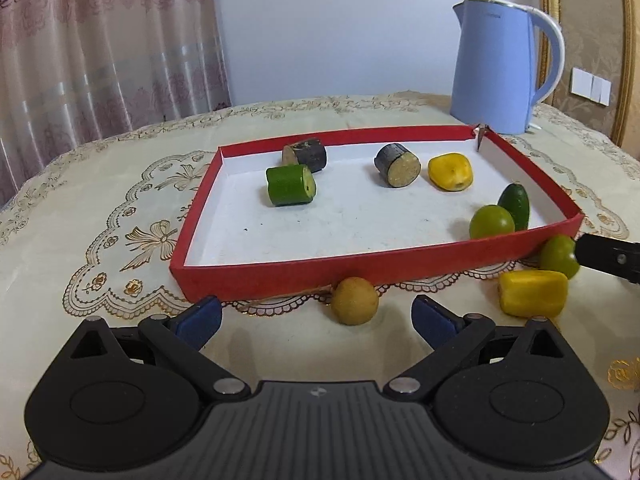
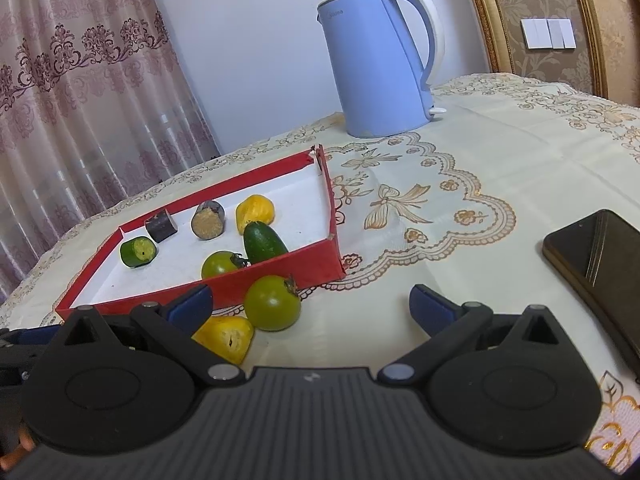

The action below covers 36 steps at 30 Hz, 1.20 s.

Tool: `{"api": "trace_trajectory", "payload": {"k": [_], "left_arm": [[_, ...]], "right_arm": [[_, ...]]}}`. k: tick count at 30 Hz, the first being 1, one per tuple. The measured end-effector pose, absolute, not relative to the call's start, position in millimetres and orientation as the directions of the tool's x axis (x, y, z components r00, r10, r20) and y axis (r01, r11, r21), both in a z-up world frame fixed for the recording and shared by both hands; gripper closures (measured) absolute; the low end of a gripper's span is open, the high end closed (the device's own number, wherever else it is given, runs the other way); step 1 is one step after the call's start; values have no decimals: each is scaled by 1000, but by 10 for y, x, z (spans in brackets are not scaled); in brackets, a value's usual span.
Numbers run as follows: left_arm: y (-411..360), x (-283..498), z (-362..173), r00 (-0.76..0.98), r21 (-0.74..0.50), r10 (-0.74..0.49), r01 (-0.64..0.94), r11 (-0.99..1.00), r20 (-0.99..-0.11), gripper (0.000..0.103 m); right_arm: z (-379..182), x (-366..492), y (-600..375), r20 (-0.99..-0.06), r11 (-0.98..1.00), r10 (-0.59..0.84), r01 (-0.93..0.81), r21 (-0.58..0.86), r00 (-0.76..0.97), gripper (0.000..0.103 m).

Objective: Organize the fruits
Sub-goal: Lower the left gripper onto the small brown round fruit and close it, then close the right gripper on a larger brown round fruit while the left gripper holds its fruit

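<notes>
Outside red tray (image 1: 360,268) front wall, 3 fruits w/ clear cloth; both jaws wide, empty.

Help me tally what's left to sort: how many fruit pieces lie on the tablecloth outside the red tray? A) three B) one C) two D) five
A: the left wrist view shows three pieces in front of the tray, on the cloth: a tan round fruit, a yellow piece and a green tomato. The other six lie inside it.
</notes>
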<state>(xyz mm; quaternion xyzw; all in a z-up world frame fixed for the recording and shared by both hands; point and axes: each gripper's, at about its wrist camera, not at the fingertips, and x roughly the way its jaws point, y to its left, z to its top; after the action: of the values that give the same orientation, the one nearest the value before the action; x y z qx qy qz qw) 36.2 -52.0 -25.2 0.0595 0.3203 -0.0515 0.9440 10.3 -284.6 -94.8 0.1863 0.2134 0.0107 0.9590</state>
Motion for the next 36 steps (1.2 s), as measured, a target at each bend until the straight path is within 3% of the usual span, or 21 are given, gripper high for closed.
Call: {"api": "trace_trajectory", "payload": {"k": [3,5,6,11,12,13,19,26,30,36], "left_arm": [[-566,399,-266,799,113,-21,111,987,-602,6],[-576,412,-280,796,125,-8,105,987,-605,16],[-573,428,-295,788,123,-7,105,987,-615,27],[-582,408,-290,796,113,-30,122,986,-605,38],[-595,401,-290,795,113,-33,128,985,-605,57],[-598,393,-289,798,114,-27,120,986,-603,63],[-550,370,-278,799,88,-51,129,988,-600,71],[-381,250,-243,828,156,47,49,987,-558,71],[-215,200,-291,830,165,92,0,986,-549,71],[-172,217,-297,824,134,60,19,991,-563,71]], "right_arm": [[-948,103,-2848,-405,930,101,58,363,909,0],[-949,103,-2848,-405,930,101,58,363,909,0],[-949,103,-2849,-405,930,101,58,363,909,0],[-949,99,-2850,-404,930,102,57,364,909,0],[-948,99,-2851,-403,929,103,56,365,909,0],[-948,96,-2851,-403,929,104,56,366,909,0],[-952,88,-2867,-395,923,118,46,382,911,0],[-935,-4,-2900,-343,919,128,19,393,931,0],[-944,-76,-2756,-415,940,151,0,342,897,0],[-944,-176,-2334,-489,966,227,-131,224,842,0]]}}
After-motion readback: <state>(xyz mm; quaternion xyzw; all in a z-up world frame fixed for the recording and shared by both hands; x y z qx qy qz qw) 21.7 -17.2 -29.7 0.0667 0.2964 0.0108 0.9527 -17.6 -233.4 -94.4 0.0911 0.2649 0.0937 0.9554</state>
